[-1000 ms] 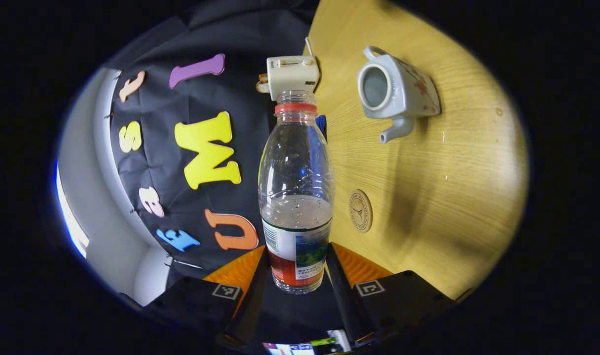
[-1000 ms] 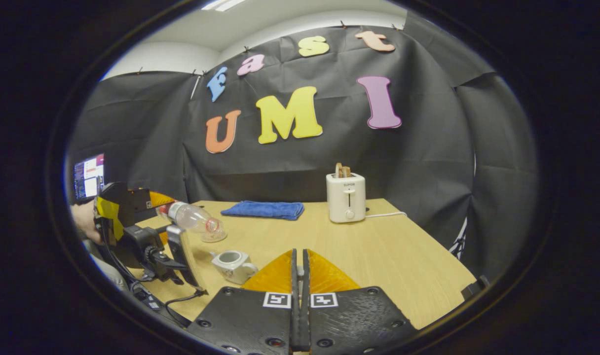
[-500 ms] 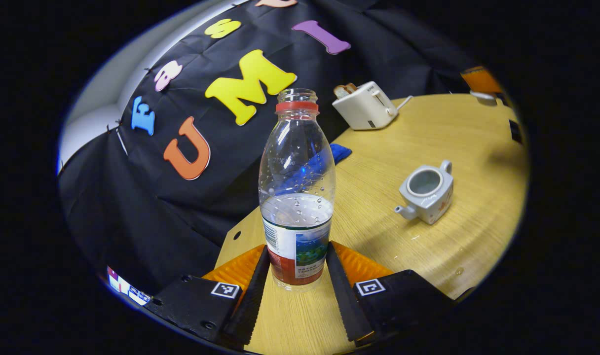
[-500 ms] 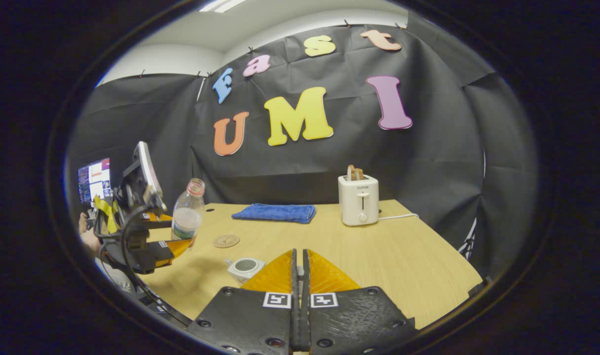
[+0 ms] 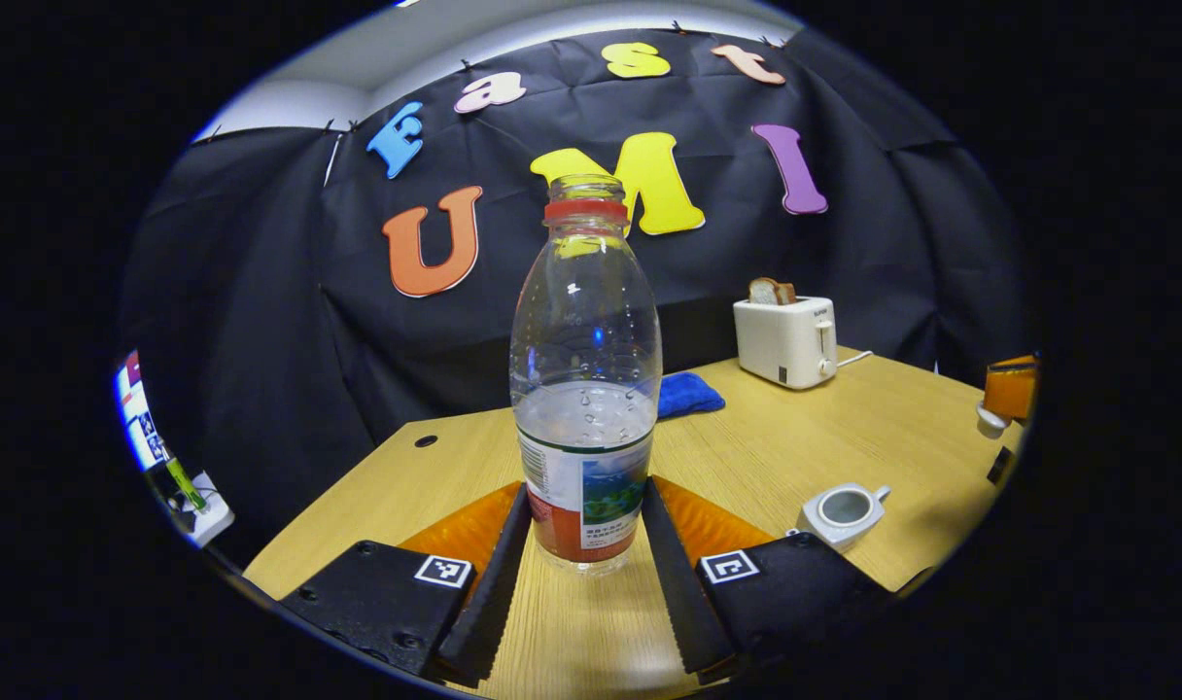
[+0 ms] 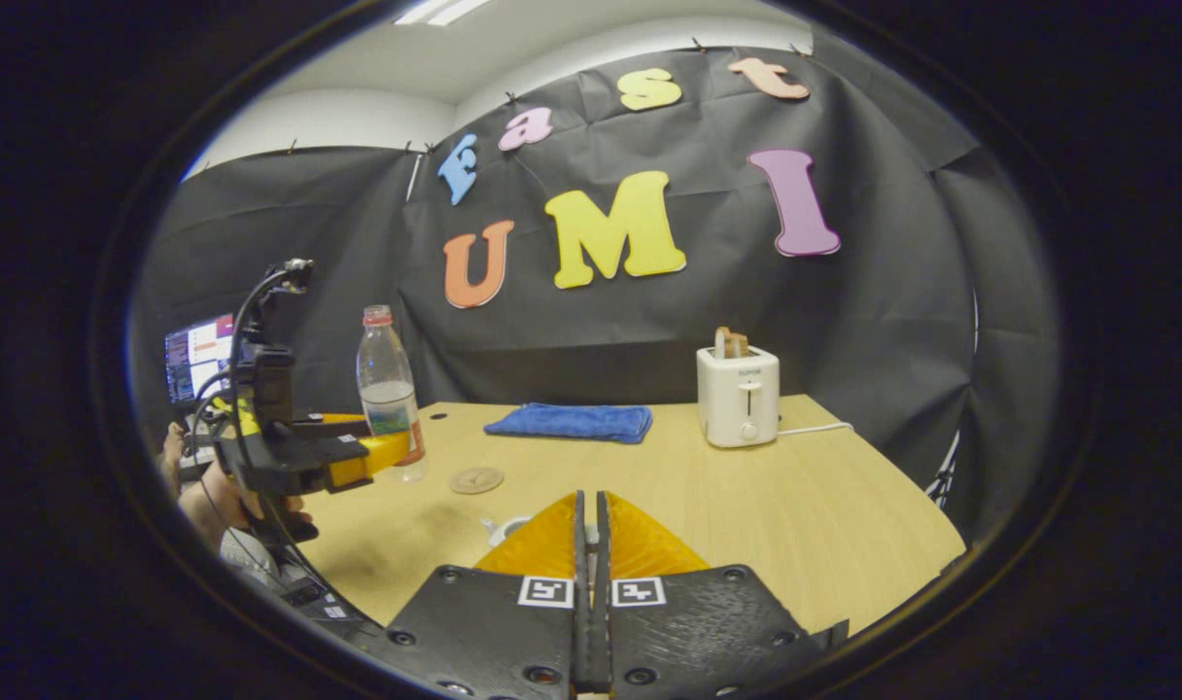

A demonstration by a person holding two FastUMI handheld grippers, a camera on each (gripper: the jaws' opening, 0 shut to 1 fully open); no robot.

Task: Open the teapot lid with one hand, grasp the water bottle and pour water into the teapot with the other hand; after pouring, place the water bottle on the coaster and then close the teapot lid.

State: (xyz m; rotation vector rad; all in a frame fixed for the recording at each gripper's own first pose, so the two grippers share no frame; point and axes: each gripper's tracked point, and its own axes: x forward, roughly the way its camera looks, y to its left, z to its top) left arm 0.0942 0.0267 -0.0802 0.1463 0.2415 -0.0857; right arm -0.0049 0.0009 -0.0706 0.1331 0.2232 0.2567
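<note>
The left hand-held gripper point(image 5: 585, 544) clamps the water bottle point(image 5: 585, 389) low on its labelled band, one finger pressing each side, and holds it upright with its base at or just above the desk point(image 5: 824, 437); which, I cannot tell. From the right gripper view the bottle point(image 6: 390, 394) stands just beside the round coaster point(image 6: 475, 480), not on it.

The bottle is clear thin plastic, uncapped, with a red neck ring and water up to about the label's top edge. It is likely light and a little squashy, so a hard squeeze could buckle the wall; the low grip keeps the weight of the water near the fingers. With the mouth open, any tilt risks a spill.

The right hand-held gripper point(image 6: 588, 544) has its fingers drawn together with only a thin slit between; whether the lid is pinched there I cannot tell.

The white teapot point(image 5: 841, 513) sits lidless on the desk near the left gripper's right finger, apart from the bottle; as glazed ceramic it is probably hard, slick and chippable.
</note>
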